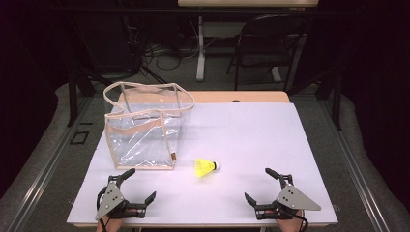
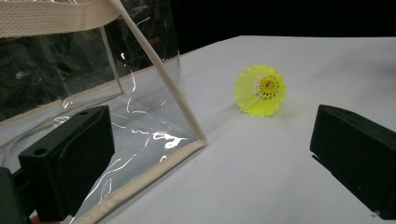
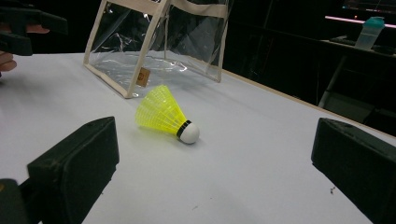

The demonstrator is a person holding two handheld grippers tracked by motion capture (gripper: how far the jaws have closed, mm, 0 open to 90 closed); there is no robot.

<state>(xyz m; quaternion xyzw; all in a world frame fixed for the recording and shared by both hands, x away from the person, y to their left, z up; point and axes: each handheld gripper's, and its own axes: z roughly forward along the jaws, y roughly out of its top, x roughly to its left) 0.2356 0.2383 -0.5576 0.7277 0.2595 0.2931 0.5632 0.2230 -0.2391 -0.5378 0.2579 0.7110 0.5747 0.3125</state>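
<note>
At the near edge of the counter (image 1: 251, 125) the left claw (image 1: 138, 186) and the right claw (image 1: 261, 186) both rest with jaws spread wide and nothing between them. Just beyond, between the two and a little left of centre, a yellow shuttlecock (image 1: 206, 167) lies on its side, its white cork tip pointing right and its open skirt toward the clear bag (image 1: 145, 126). The bag stands upright just beside it to the left and farther back, mouth open at the top, its cream-trimmed corner close to the left claw. The shuttlecock looks light and free to roll, so a jaw that nudges the skirt before closing could likely send it skidding away, and a hard squeeze might crush the thin plastic ribs. The bag's soft walls may buckle or tip if a claw bumps the rim during a drop.
</note>
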